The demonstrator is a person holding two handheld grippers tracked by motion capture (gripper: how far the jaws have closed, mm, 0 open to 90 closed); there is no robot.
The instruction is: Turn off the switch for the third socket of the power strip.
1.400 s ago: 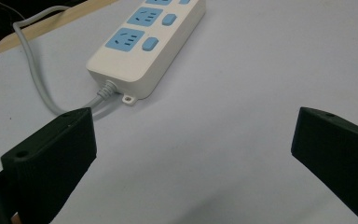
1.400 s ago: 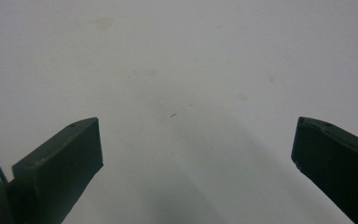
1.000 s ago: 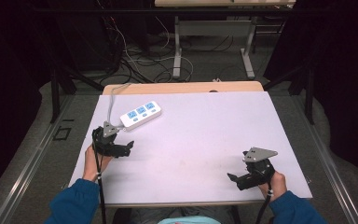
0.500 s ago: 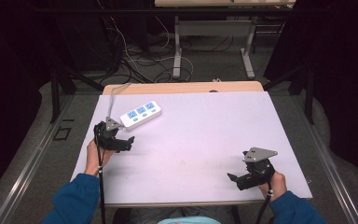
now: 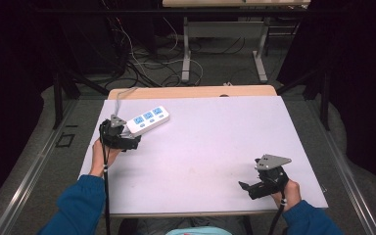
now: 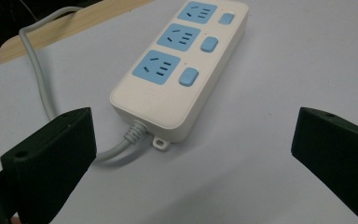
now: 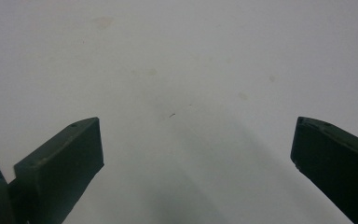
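- Moved farther in since a second ago, the left gripper (image 5: 127,138) now has its wide-open, empty jaws just short of the power strip (image 5: 148,120).
- That strip lies far left on the table (image 5: 210,142).
- Near right, the right gripper (image 5: 247,188) gapes empty.

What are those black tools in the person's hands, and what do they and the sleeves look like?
They are handheld tongs. The left tongs and right tongs are black, each with two blocky, flat-faced jaws bearing small round holes. A grey three-cornered plate sits on top of each, and a dark cable trails back along the arm. The person wears blue long sleeves, with a thin band at each wrist.
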